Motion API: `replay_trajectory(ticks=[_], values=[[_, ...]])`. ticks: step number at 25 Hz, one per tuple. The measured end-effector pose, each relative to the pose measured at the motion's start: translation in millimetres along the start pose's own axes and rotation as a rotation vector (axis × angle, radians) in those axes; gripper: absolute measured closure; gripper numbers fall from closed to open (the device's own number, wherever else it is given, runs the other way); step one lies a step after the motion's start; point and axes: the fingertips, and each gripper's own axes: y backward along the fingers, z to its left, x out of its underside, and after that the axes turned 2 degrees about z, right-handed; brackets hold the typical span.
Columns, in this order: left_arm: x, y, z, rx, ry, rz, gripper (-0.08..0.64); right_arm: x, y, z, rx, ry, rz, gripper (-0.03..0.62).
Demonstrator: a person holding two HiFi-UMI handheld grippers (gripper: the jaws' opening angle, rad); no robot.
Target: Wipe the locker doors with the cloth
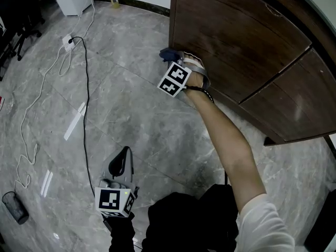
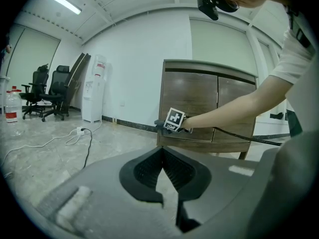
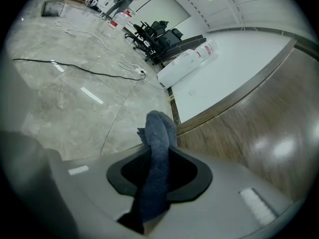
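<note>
Right gripper (image 1: 173, 56) is held at the end of the person's outstretched right arm, at the left edge of the wooden locker (image 1: 236, 35), low on its front. Its jaws are clamped on a dark blue cloth (image 3: 159, 133); in the right gripper view the cloth fills the gap between the pads and stands out past the tips as a rolled bundle. In the head view the cloth (image 1: 167, 52) sits at the locker's left front corner, on or just beside the left door (image 1: 220, 62); actual contact with the wood cannot be confirmed. The right gripper view shows the brown door surface close along the right side of the jaws, with a pale reflection on it. Left gripper (image 1: 121, 164) is held low near the person's body, well apart from the locker, and points out over the grey marble floor (image 1: 136, 125). In the left gripper view its jaws meet at the tips and nothing is between them; that view faces the locker front, with both doors closed. A black cable (image 1: 85, 114) runs across the floor to a white power strip (image 1: 68, 41). A white water dispenser (image 2: 94, 88) and black office chairs (image 2: 50, 91) stand by the far wall.
</note>
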Motion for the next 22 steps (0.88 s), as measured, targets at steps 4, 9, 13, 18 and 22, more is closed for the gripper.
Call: replay_trajectory(ticks=[4, 9, 13, 18, 22], values=[[-0.9, -1.2, -0.6, -0.011, 0.005, 0.022, 0.557, 5.7, -12.2, 15.8, -0.039, -0.027, 0.011, 0.495], [3.0, 0.7, 0.7, -0.012, 0.004, 0.029, 0.557, 13.7, -23.2, 34.2, -0.106, -0.128, 0.028, 0.497], [6.4, 0.8, -2.2, -0.007, 0.006, 0.023, 0.557, 15.8, -26.5, 42.9, -0.149, -0.169, 0.024, 0.497], [3.4, 1.0, -6.1, 0.000, -0.004, 0.009, 0.557, 3.3, -1.7, 40.7, -0.203, -0.217, -0.091, 0.498], [-6.0, -3.0, -17.5, 0.014, -0.009, -0.001, 0.557, -7.9, 40.2, 25.8, -0.208, -0.311, -0.210, 0.497]])
